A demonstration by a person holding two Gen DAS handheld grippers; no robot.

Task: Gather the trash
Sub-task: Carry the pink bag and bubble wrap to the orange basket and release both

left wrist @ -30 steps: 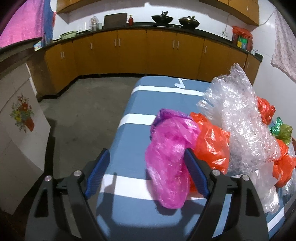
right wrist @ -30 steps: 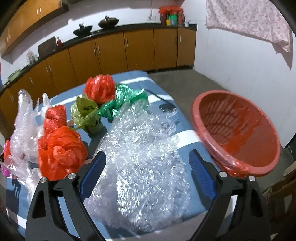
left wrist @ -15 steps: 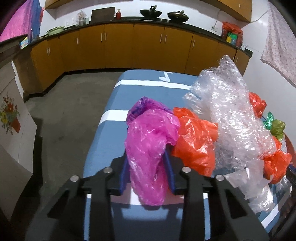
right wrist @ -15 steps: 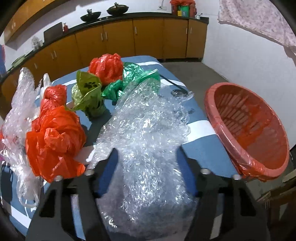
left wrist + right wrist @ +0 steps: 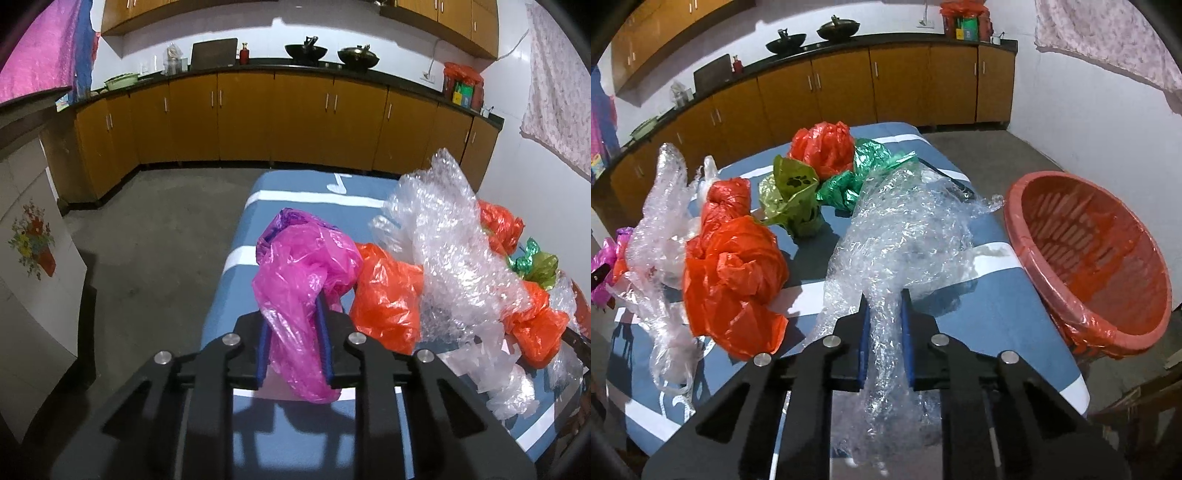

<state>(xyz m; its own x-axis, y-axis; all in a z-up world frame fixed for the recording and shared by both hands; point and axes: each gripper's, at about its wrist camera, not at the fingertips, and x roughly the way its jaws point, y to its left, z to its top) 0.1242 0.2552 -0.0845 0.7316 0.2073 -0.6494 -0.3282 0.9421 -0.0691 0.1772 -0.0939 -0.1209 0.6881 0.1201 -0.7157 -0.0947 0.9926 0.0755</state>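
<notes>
My left gripper (image 5: 293,325) is shut on a pink plastic bag (image 5: 299,266) and holds it just above the blue striped table (image 5: 258,206). My right gripper (image 5: 884,314) is shut on a clear bubble-wrap sheet (image 5: 908,229) that hangs from it over the table (image 5: 993,321). A red slotted basket (image 5: 1100,266) stands tilted off the table's right edge. Orange bags (image 5: 735,266) (image 5: 388,295), another bubble-wrap piece (image 5: 454,243), an olive-green bag (image 5: 792,192), a green foil bag (image 5: 864,170) and a red bag (image 5: 822,146) lie on the table.
Brown kitchen cabinets (image 5: 295,118) with a black counter run along the far wall. Grey floor (image 5: 155,229) lies left of the table. A white panel with a flower print (image 5: 33,258) stands at the left. A cloth (image 5: 1108,40) hangs on the right wall.
Both grippers went from wide open to shut: the left on the pink bag, the right on the bubble wrap. Both pieces have risen a little off the table.
</notes>
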